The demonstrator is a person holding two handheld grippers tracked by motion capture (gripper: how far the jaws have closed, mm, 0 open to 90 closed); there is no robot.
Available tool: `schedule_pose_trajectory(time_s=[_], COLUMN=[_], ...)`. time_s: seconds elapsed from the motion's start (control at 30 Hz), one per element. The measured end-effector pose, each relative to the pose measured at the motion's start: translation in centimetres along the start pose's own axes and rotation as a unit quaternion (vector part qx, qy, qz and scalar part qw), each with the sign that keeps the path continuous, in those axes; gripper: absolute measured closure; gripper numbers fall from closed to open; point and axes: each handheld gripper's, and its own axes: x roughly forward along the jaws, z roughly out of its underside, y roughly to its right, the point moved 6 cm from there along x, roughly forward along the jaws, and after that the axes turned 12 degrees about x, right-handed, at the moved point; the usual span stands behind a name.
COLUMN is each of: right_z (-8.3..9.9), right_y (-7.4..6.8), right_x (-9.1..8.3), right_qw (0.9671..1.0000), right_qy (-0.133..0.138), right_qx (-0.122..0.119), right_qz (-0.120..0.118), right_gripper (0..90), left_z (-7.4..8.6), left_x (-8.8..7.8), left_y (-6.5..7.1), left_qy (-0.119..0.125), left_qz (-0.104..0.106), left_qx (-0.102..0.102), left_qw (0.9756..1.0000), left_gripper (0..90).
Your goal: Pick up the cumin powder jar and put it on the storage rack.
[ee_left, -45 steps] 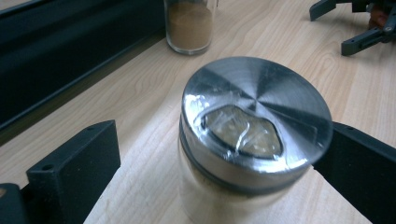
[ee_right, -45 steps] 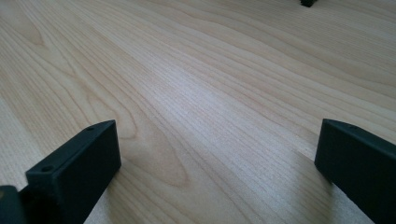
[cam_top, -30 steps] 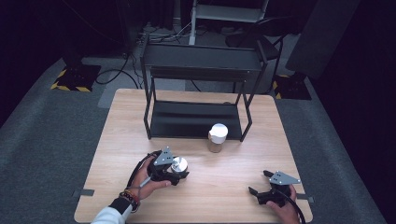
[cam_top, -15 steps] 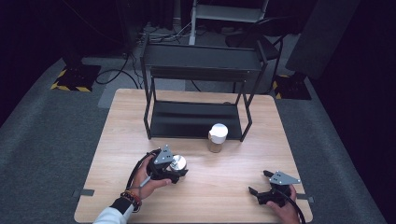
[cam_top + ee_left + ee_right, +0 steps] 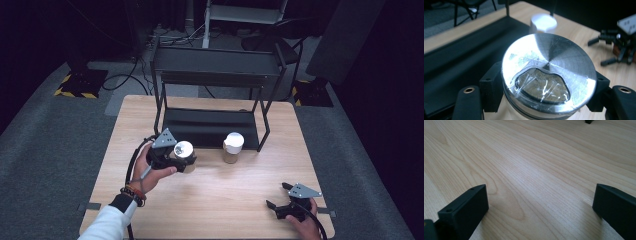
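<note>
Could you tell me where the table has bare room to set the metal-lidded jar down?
Bare wood lies between the left hand-held gripper holding the jar and the right hand-held gripper. It is crowded by the rack and white-lidded jar.

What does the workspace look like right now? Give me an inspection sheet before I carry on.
Surface: wooden table, bare at the front.
Job's things: jar with a silver lid clamped in the left gripper, off the table; a second jar with a white lid stands in front of the black shelf rack.
Clutter: nothing seen.
Grippers: left shut on the jar, fingers pressed on both sides; right gripper low at the front right, fingers apart with nothing between them.
Cables: one trails from each gripper; more lie on the floor behind the rack.
Surroundings: grey carpet, dark room, yellow-black striped tape.
</note>
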Motion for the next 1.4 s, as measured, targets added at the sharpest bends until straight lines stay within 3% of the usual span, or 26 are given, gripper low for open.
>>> schedule_pose_trajectory(time_s=[0.43, 0.87, 1.4], right_z=[0.0, 0.0, 0.0], right_y=[0.0, -0.1, -0.1], right_x=[0.0, 0.0, 0.0], right_qw=[1.0000, 1.0000, 1.0000], right_qy=[0.000, 0.001, 0.000], right_qx=[0.001, 0.001, 0.001], right_qz=[0.001, 0.002, 0.002], right_gripper=[0.0, 0.0, 0.0], left_z=[-7.6, -14.2, -21.7], left_x=[-1.5, -3.4, -4.0], left_y=[-3.2, -6.0, -7.7], left_qy=[0.004, 0.032, 0.031], left_qz=[-0.001, -0.017, -0.035], left_qx=[0.007, 0.002, 0.024], left_qw=[1.0000, 0.9993, 0.9986], left_gripper=[30.6, 30.6, 30.6])
